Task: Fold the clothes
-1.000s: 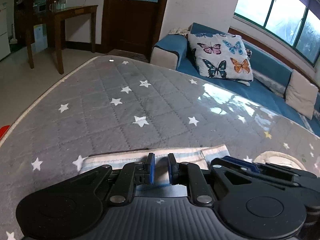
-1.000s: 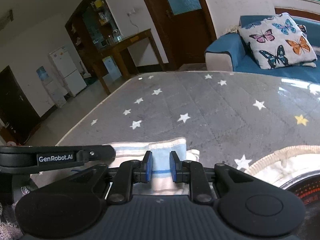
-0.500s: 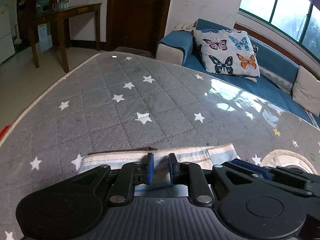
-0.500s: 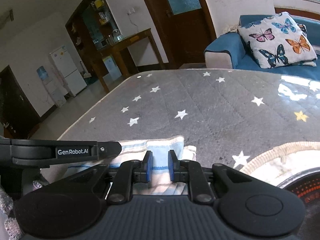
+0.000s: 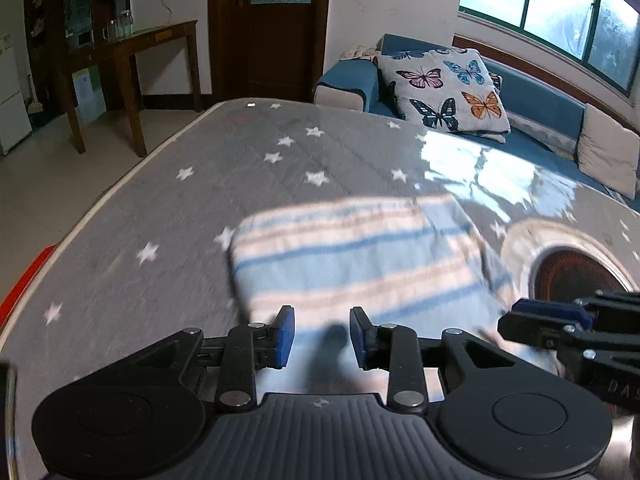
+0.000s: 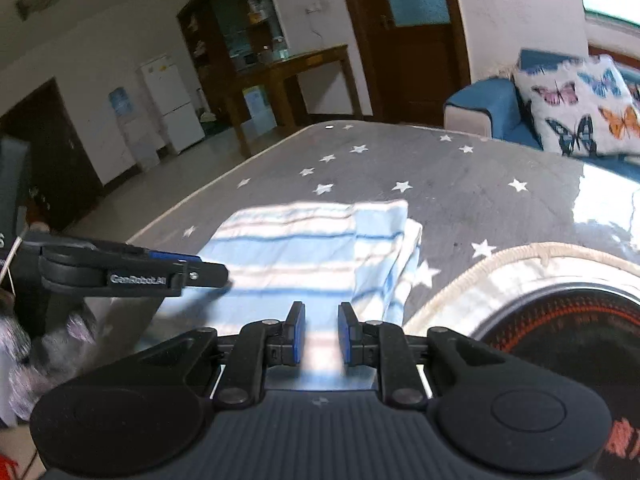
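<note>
Pulled back from both grippers: folded blue-and-white striped cloth (image 5: 352,256), flat on grey star-print mattress (image 5: 160,216). Left gripper (image 5: 322,336) opening, empty; right gripper (image 6: 321,334) slightly parted, grip unclear.

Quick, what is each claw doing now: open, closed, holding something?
Left claw: opening, striped cloth lies under the gap, not pinched.
Right claw: nearly closed; whether it pinches the cloth cannot be told.

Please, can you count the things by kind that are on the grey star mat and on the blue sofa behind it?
Striped folded cloth: 1
Round woven basket: 1
Butterfly cushion: 1
Plain beige cushion: 1
Total: 4
</note>
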The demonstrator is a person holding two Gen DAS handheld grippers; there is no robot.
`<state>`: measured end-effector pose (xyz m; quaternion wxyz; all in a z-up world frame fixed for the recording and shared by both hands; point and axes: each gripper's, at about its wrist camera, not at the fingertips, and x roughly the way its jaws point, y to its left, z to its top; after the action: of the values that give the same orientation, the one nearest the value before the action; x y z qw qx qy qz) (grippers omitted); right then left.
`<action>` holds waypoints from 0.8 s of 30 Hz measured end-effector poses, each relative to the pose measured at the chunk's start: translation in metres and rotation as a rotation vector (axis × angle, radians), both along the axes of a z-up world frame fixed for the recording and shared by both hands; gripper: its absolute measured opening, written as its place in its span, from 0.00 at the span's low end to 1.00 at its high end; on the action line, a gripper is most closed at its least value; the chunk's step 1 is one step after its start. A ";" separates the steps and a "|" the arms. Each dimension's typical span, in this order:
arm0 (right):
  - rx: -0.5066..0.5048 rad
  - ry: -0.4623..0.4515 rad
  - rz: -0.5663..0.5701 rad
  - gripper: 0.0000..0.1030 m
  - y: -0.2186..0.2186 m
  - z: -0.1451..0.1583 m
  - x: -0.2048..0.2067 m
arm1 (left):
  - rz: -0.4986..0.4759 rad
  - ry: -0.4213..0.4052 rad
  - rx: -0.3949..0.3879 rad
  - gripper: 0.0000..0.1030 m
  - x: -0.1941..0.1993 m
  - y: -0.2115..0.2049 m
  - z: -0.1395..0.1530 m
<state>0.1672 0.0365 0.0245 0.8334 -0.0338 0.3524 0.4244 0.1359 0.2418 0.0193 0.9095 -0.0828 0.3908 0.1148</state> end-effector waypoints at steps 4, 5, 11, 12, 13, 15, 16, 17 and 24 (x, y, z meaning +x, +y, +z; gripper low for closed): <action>-0.017 -0.007 0.000 0.17 -0.006 -0.006 -0.015 | 0.015 0.000 0.017 0.32 -0.030 -0.003 -0.006; -0.020 0.002 -0.007 0.17 -0.009 -0.009 -0.016 | 0.020 0.004 0.022 0.32 -0.034 -0.003 -0.008; -0.015 0.009 -0.036 0.18 -0.017 -0.010 -0.021 | 0.053 0.022 -0.012 0.33 -0.052 0.004 -0.018; -0.008 0.006 -0.034 0.18 -0.018 -0.008 -0.022 | 0.058 0.020 -0.016 0.33 -0.053 0.004 -0.018; -0.007 0.007 -0.033 0.18 -0.017 -0.007 -0.023 | 0.062 0.017 -0.018 0.33 -0.055 0.005 -0.018; -0.017 0.013 -0.031 0.17 -0.016 -0.010 -0.025 | 0.071 0.017 -0.018 0.35 -0.057 0.006 -0.019; -0.031 0.016 -0.029 0.17 -0.014 -0.014 -0.026 | 0.078 0.019 -0.017 0.38 -0.057 0.006 -0.020; -0.036 0.011 -0.032 0.17 -0.015 -0.014 -0.028 | 0.083 0.018 -0.019 0.38 -0.059 0.007 -0.019; -0.045 -0.028 -0.030 0.18 -0.021 -0.007 -0.049 | 0.091 0.016 -0.023 0.43 -0.079 -0.001 -0.015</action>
<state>0.1177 0.0152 0.0177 0.8435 -0.0534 0.3508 0.4033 0.0573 0.2410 0.0043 0.8991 -0.1099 0.3953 0.1523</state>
